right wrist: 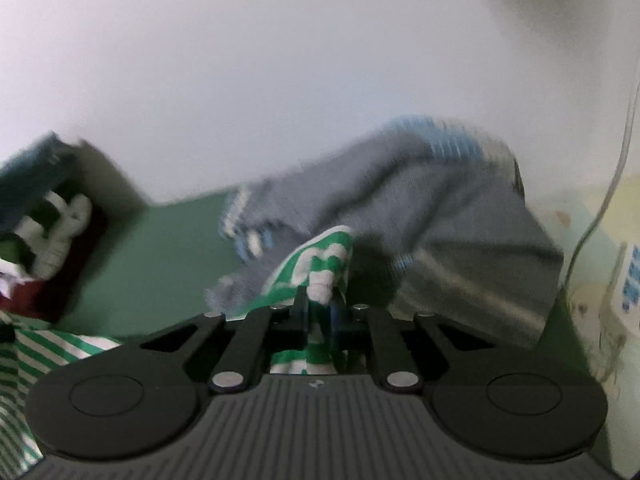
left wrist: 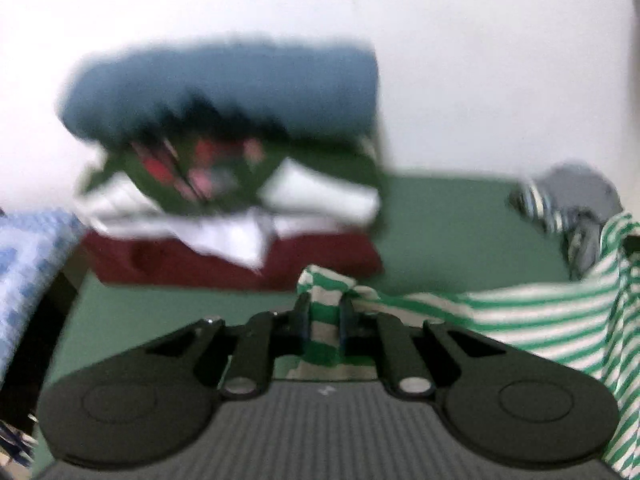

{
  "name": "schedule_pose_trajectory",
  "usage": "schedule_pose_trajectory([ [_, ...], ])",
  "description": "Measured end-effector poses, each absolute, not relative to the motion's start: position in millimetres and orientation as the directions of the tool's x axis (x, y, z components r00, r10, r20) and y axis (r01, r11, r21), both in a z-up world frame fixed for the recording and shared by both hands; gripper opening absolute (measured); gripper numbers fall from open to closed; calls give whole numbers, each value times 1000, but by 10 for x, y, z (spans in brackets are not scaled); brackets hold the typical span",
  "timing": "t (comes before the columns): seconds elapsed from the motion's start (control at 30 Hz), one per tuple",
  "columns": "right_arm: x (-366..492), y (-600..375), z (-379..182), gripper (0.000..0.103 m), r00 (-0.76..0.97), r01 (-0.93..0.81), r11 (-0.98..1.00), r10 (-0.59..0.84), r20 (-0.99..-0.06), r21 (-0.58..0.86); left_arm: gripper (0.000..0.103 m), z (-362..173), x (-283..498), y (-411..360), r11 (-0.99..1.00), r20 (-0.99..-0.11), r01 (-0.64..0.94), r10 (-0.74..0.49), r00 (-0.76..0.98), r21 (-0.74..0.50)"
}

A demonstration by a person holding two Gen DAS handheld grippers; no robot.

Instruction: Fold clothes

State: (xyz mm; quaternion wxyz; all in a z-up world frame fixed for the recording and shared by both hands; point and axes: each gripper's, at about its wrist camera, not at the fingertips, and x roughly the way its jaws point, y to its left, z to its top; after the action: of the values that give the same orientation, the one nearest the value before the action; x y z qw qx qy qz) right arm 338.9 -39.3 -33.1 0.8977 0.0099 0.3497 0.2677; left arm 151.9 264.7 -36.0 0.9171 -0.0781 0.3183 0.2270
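Gripping striped garment (left wrist: 520, 312) with 2 grippers.

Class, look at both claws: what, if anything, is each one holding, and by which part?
Both grip the green-and-white striped garment: the left claw and the right claw each pinch a bunched bit of its edge.

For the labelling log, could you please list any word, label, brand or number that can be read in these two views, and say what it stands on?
No text can be read in either view.
Blue marks on a white panel at the right edge: too blurred to read.
Small pale mark on the right tongs' ribbed body: too small to read.
Striped garment, folded stack: no lettering visible.
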Motion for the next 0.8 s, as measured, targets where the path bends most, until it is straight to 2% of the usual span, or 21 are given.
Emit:
schedule_pose_trajectory([
  [0.17, 3441, -293, -5, 9, 688, -480, 850, 518, -508, 217, 10, 0, 1490, 2654, 822, -466, -541, 555, 689, 179],
  [0.27, 3520, -148, -80, 9, 724, -462, 873, 475, -501, 159, 10, -81, 1565, 2730, 797, -477, -563, 590, 651, 216],
  [0.43, 3681, 102, -559, 8, 723, -449, 893, 385, -574, 34, 10, -627, 1745, 2735, 793, -580, -536, 591, 561, 290],
  [0.5, 3657, 158, -683, 10, 747, -450, 892, 350, -565, -41, 15, -641, 1719, 2700, 808, -593, -509, 573, 565, 295],
  [0.53, 3628, 177, -707, 13, 764, -447, 890, 330, -555, -86, 19, -648, 1706, 2683, 816, -600, -496, 564, 567, 298],
  [0.6, 3574, 191, -724, 32, 788, -440, 883, 293, -542, -162, 36, -662, 1680, 2649, 830, -614, -468, 546, 570, 303],
  [0.63, 3563, 142, -684, 38, 786, -434, 886, 284, -548, -163, 53, -669, 1666, 2631, 837, -621, -454, 537, 571, 305],
  [0.67, 3556, 72, -626, 53, 782, -426, 892, 279, -557, -151, 61, -676, 1653, 2614, 844, -628, -440, 527, 572, 307],
  [0.7, 3549, 2, -568, 63, 777, -417, 898, 274, -566, -138, 61, -652, 1564, 2619, 850, -630, -433, 517, 580, 299],
  [0.8, 3484, -416, -371, 64, 719, -416, 909, 342, -605, 19, 62, -530, 1118, 2681, 873, -637, -422, 473, 608, 245],
])
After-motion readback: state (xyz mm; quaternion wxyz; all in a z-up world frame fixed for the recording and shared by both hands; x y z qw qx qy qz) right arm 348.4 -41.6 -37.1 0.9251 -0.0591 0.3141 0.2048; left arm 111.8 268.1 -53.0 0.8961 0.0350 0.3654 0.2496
